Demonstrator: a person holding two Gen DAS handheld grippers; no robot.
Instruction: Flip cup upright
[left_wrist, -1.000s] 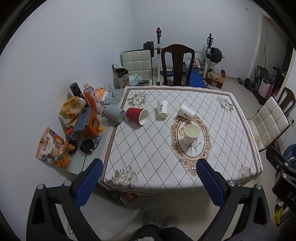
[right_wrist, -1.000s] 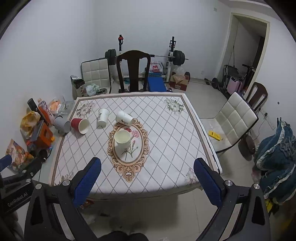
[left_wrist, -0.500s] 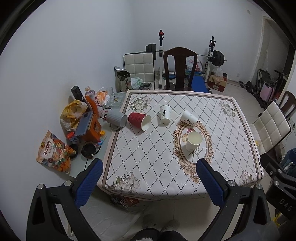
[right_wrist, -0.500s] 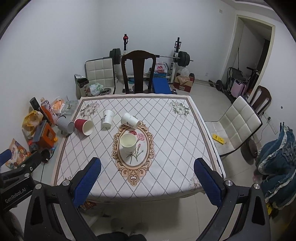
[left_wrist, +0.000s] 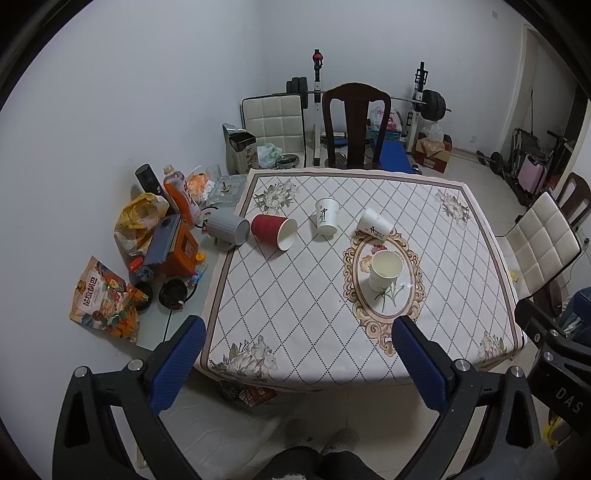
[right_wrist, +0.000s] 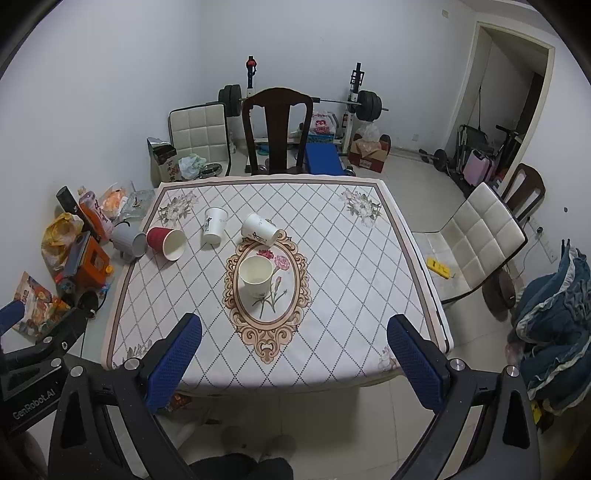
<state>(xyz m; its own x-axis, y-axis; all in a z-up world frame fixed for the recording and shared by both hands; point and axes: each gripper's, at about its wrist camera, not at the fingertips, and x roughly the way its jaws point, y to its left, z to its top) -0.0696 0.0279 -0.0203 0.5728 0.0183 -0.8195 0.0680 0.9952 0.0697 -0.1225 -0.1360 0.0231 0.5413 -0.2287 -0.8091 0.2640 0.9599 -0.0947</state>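
On the patterned tablecloth (left_wrist: 295, 295) a grey mug (left_wrist: 227, 229) lies on its side at the left edge, next to a red paper cup (left_wrist: 273, 230) on its side. A white cup (left_wrist: 327, 216) stands upside down and another white cup (left_wrist: 375, 225) lies tipped. A cream cup (left_wrist: 385, 269) stands upright on the oval motif. The same cups show in the right wrist view: mug (right_wrist: 129, 240), red cup (right_wrist: 166, 240), cream cup (right_wrist: 255, 275). My left gripper (left_wrist: 299, 363) and right gripper (right_wrist: 293, 360) are open and empty, short of the table's near edge.
A dark wooden chair (left_wrist: 356, 125) stands behind the table and white padded chairs at the right (right_wrist: 476, 240) and back left. Bags, bottles and a snack packet (left_wrist: 103, 299) clutter a low surface left of the table. A barbell rack (right_wrist: 354, 103) stands by the far wall.
Both views have pulled back and risen slightly, so the table sits lower and farther in frame. The cups have not moved. Both grippers stay open.
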